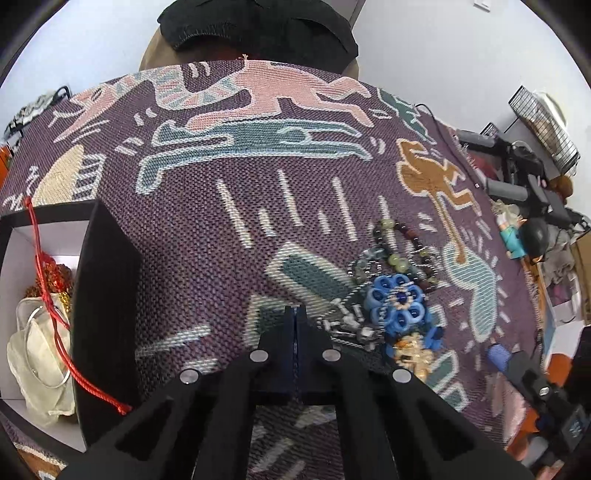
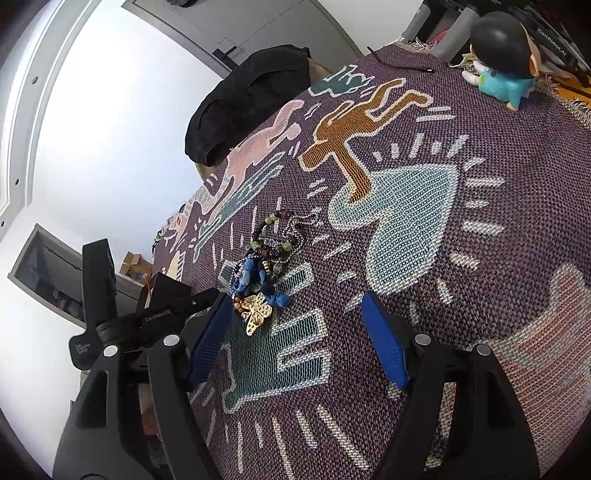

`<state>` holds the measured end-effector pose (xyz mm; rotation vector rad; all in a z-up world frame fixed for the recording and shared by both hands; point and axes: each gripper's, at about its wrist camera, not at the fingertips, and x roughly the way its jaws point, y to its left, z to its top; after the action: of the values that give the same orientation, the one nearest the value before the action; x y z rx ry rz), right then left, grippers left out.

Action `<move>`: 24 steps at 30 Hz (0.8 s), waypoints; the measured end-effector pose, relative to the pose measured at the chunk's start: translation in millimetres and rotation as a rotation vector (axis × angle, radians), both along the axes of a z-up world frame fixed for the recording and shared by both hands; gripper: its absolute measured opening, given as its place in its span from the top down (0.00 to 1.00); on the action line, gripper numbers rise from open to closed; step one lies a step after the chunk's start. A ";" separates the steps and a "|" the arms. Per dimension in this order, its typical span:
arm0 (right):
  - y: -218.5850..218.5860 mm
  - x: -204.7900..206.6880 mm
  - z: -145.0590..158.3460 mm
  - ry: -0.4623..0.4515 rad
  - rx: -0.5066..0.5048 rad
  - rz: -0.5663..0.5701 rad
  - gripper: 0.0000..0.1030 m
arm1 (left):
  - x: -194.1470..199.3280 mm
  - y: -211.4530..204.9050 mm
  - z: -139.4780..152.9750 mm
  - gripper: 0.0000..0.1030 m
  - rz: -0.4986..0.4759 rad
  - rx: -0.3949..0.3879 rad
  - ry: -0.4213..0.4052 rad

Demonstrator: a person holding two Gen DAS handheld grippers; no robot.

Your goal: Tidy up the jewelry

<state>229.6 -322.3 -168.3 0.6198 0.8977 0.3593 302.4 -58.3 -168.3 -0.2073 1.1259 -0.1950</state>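
A tangled pile of jewelry lies on the patterned purple cloth [image 1: 207,229]. It holds a blue beaded flower piece [image 1: 397,301], a green and brown bead bracelet [image 1: 399,251], a silver chain [image 1: 347,326] and a gold butterfly pendant [image 2: 256,312]. My left gripper [image 1: 294,317] is shut, fingertips down on the cloth just left of the chain, and nothing shows between its pads. My right gripper [image 2: 295,306] stands open, the gold pendant just inside its left finger [image 2: 210,339]. A black box [image 1: 107,277] with a white inside sits at the left, holding a red cord [image 1: 48,295], a cream pouch and a silver bangle.
A figurine in a teal shirt [image 2: 506,62] stands at the cloth's far edge beside a thin black cable [image 2: 402,62]. A black garment [image 1: 258,26] lies over a chair behind the table. Tools, a wire basket [image 1: 543,122] and other clutter crowd the right side.
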 end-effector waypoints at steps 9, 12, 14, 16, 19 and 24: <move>1.0 1.7 -1.4 0.001 -0.004 0.000 0.29 | 2.5 -20.2 9.8 0.49 -0.002 0.097 -0.037; -3.4 1.0 -0.8 -0.001 0.001 -0.008 0.29 | 7.5 -20.2 2.9 0.55 0.026 0.139 -0.013; -6.8 0.7 -1.5 0.000 0.002 -0.013 0.29 | 10.2 -22.0 0.9 0.55 0.028 0.150 -0.008; -8.2 1.0 -2.9 0.006 0.007 -0.015 0.29 | 12.6 -27.5 1.0 0.55 0.021 0.144 0.001; -8.5 1.0 -3.7 0.009 0.011 -0.014 0.29 | 10.5 -46.2 0.0 0.55 -0.026 0.208 0.001; -11.8 -0.1 -1.7 0.003 0.015 -0.018 0.29 | 1.9 -57.6 -4.0 0.55 -0.067 0.260 0.006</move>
<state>229.5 -334.1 -170.0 0.6421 0.8923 0.3488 304.3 -115.9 -172.3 0.0612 1.1532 -0.1062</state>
